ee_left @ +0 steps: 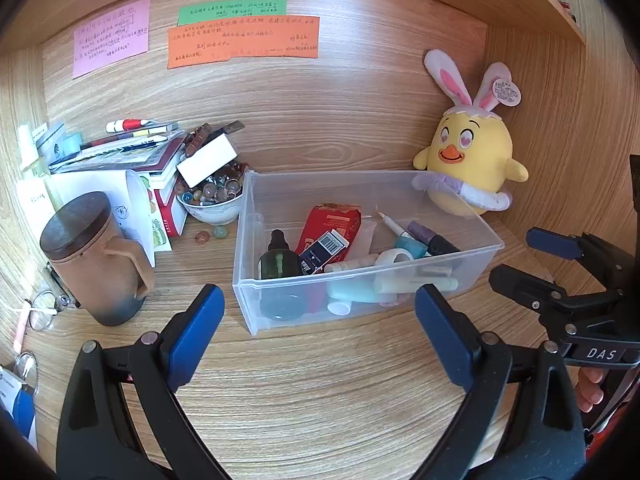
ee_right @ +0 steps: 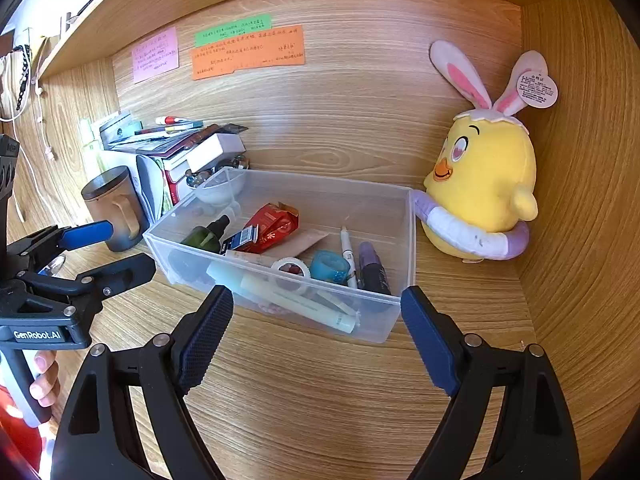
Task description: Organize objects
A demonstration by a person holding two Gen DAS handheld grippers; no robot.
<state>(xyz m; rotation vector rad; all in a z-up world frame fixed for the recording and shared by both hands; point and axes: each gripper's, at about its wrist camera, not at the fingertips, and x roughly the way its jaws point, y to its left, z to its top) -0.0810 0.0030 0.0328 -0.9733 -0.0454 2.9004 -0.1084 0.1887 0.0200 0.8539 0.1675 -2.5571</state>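
Note:
A clear plastic bin (ee_left: pixel 340 188) (ee_right: pixel 320 192) stands on the wooden desk. It holds a dark green dropper bottle (ee_left: pixel 278 258) (ee_right: pixel 206 236), a red packet (ee_left: pixel 332 226) (ee_right: pixel 276 226), a white tape ring (ee_right: pixel 291 267), a teal tape roll (ee_right: pixel 330 266), a pen (ee_right: pixel 347 252), a purple tube (ee_right: pixel 372 268) and a pale green tube (ee_right: pixel 296 302). My left gripper (ee_left: pixel 320 300) (ee_right: pixel 130 246) hovers open just before the bin's front wall, nothing between its pads. At the bin's right front corner my right gripper (ee_right: pixel 316 296) (ee_left: pixel 514 256) is likewise open and empty.
A yellow plush chick (ee_left: pixel 470 164) (ee_right: pixel 484 184) with rabbit ears leans in the right corner behind the bin. Left of the bin are a brown lidded mug (ee_left: pixel 100 260), a bowl of beads (ee_left: pixel 214 196), stacked books (ee_left: pixel 132 152) and glasses (ee_left: pixel 44 308). Paper notes (ee_left: pixel 244 40) hang on the back panel.

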